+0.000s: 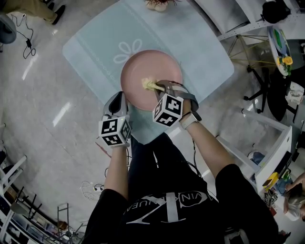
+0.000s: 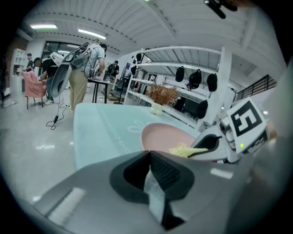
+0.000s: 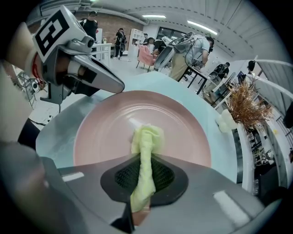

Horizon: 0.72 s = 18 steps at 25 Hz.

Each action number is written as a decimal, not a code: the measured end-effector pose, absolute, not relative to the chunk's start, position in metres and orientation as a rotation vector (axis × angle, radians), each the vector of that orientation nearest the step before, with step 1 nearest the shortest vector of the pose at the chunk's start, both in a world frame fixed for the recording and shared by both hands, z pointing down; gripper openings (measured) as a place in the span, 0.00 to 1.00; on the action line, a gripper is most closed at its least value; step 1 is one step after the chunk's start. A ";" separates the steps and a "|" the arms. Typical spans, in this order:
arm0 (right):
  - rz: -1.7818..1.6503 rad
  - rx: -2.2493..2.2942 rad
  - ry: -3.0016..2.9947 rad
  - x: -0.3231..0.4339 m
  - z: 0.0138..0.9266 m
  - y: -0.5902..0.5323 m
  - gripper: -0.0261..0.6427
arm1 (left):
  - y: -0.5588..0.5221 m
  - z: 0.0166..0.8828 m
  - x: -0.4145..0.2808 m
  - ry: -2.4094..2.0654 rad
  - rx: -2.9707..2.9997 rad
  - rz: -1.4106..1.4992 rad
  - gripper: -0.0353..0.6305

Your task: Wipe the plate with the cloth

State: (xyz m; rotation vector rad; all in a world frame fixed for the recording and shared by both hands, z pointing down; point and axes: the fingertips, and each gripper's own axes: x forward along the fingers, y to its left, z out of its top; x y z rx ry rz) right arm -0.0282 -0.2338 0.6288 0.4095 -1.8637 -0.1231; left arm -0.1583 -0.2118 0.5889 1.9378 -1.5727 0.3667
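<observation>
A pink plate (image 1: pixel 150 71) (image 3: pixel 114 119) (image 2: pixel 160 135) rests on a pale blue table mat (image 1: pixel 95 47). My right gripper (image 1: pixel 159 89) (image 3: pixel 145 160) hovers over the plate's near half, shut on a rolled yellow cloth (image 1: pixel 149 85) (image 3: pixel 146 139) (image 2: pixel 182 150). The cloth's free end lies on the plate's surface near the middle. My left gripper (image 1: pixel 117 101) (image 2: pixel 150 160) is at the plate's near-left rim with its jaws together and nothing clearly held; its tip (image 3: pixel 116 87) shows just beside the rim in the right gripper view.
A small vase of dried flowers (image 1: pixel 157 5) (image 3: pixel 242 107) stands at the mat's far edge. White shelving (image 1: pixel 267 143) and a chair are to the right. Cables (image 1: pixel 26 38) lie on the floor at left. People stand by desks (image 2: pixel 87 64) in the background.
</observation>
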 end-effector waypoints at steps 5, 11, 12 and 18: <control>-0.107 0.365 -1.890 -0.042 0.627 -0.227 0.09 | -0.213 0.587 -0.157 -1.567 1.943 0.366 0.05; -0.091 0.314 -1.922 -0.063 0.629 -0.226 0.09 | -0.214 0.590 -0.160 -1.561 1.941 0.357 0.05; -0.090 0.309 -1.929 -0.066 0.629 -0.226 0.09 | -0.214 0.589 -0.159 -1.559 1.940 0.355 0.05; -0.071 0.335 -1.965 -0.082 0.627 -0.240 0.10 | -0.214 0.588 -0.160 -1.550 1.944 0.355 0.05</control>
